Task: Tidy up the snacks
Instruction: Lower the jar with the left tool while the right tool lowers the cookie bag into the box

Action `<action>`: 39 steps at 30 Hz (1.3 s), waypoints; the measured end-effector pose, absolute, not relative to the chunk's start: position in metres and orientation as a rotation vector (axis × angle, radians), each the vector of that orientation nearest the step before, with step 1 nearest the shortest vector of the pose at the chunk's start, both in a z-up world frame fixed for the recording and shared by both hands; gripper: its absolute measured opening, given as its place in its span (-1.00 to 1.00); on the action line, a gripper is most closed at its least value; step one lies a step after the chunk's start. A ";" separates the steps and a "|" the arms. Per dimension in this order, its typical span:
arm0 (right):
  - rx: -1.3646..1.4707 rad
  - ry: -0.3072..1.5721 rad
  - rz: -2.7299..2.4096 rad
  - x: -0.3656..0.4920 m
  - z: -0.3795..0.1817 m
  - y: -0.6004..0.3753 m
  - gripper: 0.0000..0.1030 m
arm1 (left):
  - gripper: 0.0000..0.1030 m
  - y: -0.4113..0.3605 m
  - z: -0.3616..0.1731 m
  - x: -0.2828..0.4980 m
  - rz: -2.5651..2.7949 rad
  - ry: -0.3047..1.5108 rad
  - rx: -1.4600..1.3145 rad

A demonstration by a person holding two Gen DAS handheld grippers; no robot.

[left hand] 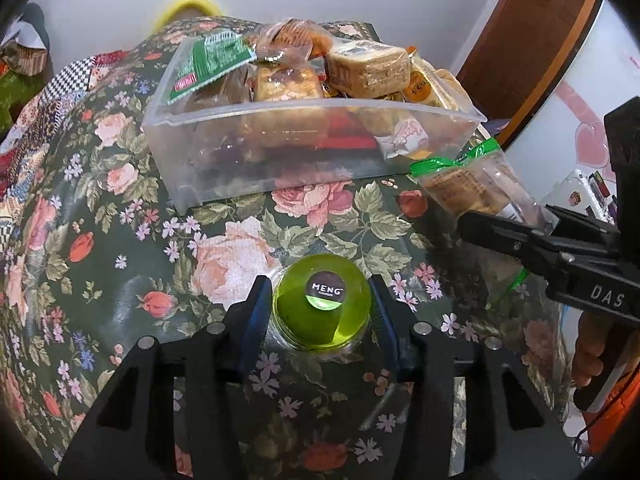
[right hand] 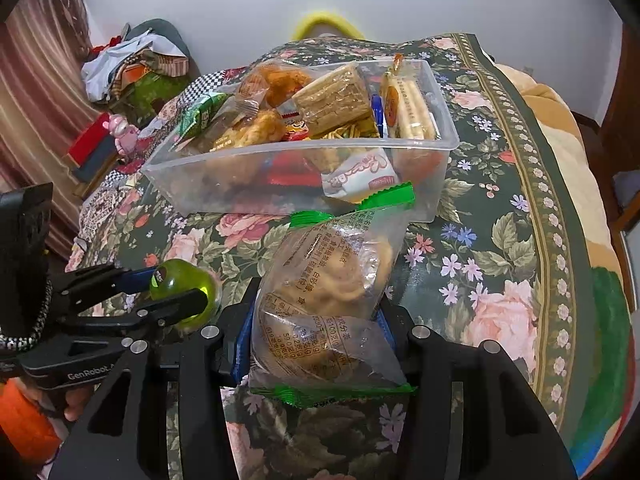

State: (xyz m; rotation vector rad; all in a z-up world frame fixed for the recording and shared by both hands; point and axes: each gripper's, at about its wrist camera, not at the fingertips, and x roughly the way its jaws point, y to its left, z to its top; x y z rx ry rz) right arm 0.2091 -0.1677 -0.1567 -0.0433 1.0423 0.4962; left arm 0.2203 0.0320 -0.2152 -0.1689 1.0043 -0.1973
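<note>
A clear plastic bin (left hand: 280,152) full of wrapped snacks stands on the floral tablecloth; it also shows in the right wrist view (right hand: 440,128). My left gripper (left hand: 318,308) is shut on a round green jelly cup (left hand: 320,312) labelled MENG, held just above the cloth in front of the bin. It shows at the left of the right wrist view (right hand: 182,292). My right gripper (right hand: 318,320) is shut on a clear cookie bag with green edges (right hand: 324,296), in front of the bin's near wall. The bag also shows in the left wrist view (left hand: 468,184).
The floral tablecloth (right hand: 500,264) covers the table. A pile of clothes (right hand: 132,64) and a pink figurine (right hand: 122,134) lie beyond the table's left side. A wooden door (left hand: 532,40) and a white fridge (left hand: 580,92) stand at the right.
</note>
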 end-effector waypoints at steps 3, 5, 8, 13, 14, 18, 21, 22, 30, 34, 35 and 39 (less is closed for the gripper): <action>-0.032 1.024 0.502 0.209 -0.150 -0.170 -0.10 | -0.10 0.032 -0.204 0.217 -0.190 0.979 -0.153; -0.023 1.006 0.505 0.208 -0.143 -0.170 -0.10 | -0.11 0.033 -0.195 0.217 -0.189 0.956 -0.149; -0.012 0.976 0.510 0.209 -0.133 -0.171 -0.10 | -0.11 0.035 -0.181 0.218 -0.188 0.923 -0.150; -0.004 0.924 0.511 0.216 -0.117 -0.169 -0.10 | -0.11 0.040 -0.150 0.227 -0.187 0.845 -0.164; -0.001 0.912 0.511 0.219 -0.113 -0.168 -0.10 | -0.10 0.040 -0.144 0.231 -0.186 0.831 -0.164; 0.000 0.870 0.515 0.233 -0.103 -0.160 -0.10 | -0.10 0.040 -0.125 0.248 -0.188 0.784 -0.161; -0.002 0.852 0.524 0.244 -0.098 -0.152 -0.10 | -0.10 0.041 -0.120 0.263 -0.176 0.772 -0.156; -0.007 0.845 0.526 0.249 -0.097 -0.148 -0.10 | -0.10 0.041 -0.120 0.268 -0.177 0.772 -0.158; -0.043 0.840 0.531 0.281 -0.101 -0.126 -0.10 | -0.11 0.049 -0.127 0.305 -0.157 0.783 -0.149; -0.058 0.851 0.533 0.294 -0.104 -0.122 -0.09 | -0.10 0.055 -0.134 0.319 -0.154 0.794 -0.166; -0.059 0.858 0.535 0.297 -0.105 -0.121 -0.09 | -0.10 0.056 -0.135 0.321 -0.157 0.798 -0.173; -0.073 0.865 0.526 0.303 -0.106 -0.119 -0.05 | -0.10 0.057 -0.141 0.327 -0.170 0.811 -0.185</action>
